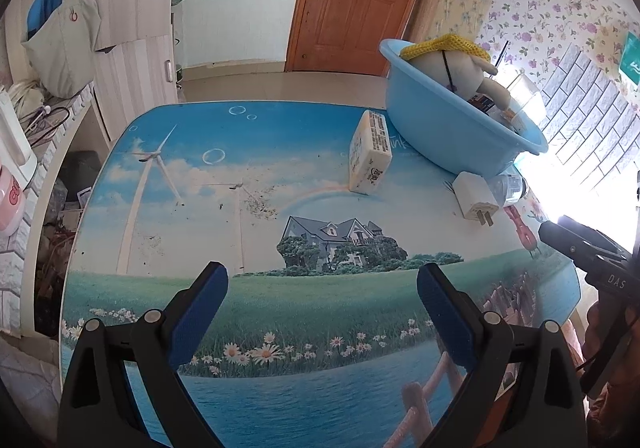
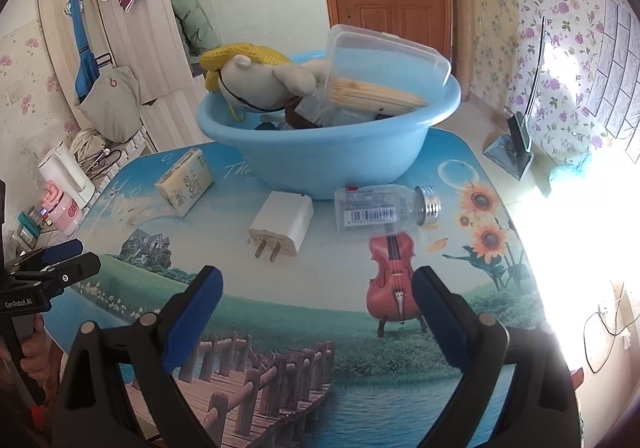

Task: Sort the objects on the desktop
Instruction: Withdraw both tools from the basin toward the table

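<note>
Charger [image 2: 282, 224] lies just beside basin [image 2: 320, 164], bottle [image 2: 384, 208].

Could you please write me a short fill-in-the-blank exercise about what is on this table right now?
1. The plush toy lies inside the light-blue ____.
2. The clear bottle lies on its ____ on the table.
3. The white charger has ____ metal prongs.
4. Both the left gripper and the right gripper are ____ and hold nothing.

Missing words: basin; side; two; open
</note>
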The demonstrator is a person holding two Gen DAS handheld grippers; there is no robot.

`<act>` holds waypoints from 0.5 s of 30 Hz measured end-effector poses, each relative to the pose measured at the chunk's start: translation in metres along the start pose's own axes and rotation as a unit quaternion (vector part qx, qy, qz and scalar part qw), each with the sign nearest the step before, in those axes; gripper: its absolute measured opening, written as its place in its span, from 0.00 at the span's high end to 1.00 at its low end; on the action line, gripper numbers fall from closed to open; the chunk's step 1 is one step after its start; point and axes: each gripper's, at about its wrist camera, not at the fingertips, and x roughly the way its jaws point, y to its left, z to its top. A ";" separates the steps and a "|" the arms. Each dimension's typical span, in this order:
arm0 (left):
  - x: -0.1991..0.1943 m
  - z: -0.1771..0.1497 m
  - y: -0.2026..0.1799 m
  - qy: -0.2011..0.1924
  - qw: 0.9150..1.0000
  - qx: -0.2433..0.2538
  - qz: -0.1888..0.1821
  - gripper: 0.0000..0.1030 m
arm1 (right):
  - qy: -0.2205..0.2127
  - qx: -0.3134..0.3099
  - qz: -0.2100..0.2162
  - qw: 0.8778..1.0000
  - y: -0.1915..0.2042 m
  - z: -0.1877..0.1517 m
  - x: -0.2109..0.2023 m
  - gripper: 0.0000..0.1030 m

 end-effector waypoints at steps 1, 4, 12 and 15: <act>0.001 0.001 -0.001 0.000 1.000 0.001 0.002 0.07 | 0.000 0.003 -0.001 1.000 -0.002 0.000 0.001 0.06; 0.006 0.004 -0.004 -0.001 1.000 0.006 0.006 0.07 | -0.005 0.013 -0.009 1.000 -0.011 0.001 0.001 0.06; 0.031 0.018 -0.013 0.012 1.000 0.014 0.004 0.07 | -0.006 0.030 -0.036 0.999 -0.040 0.011 0.008 0.06; 0.040 0.025 -0.018 0.015 1.000 0.021 0.006 0.07 | 0.002 0.026 -0.040 0.999 -0.042 0.014 0.019 0.06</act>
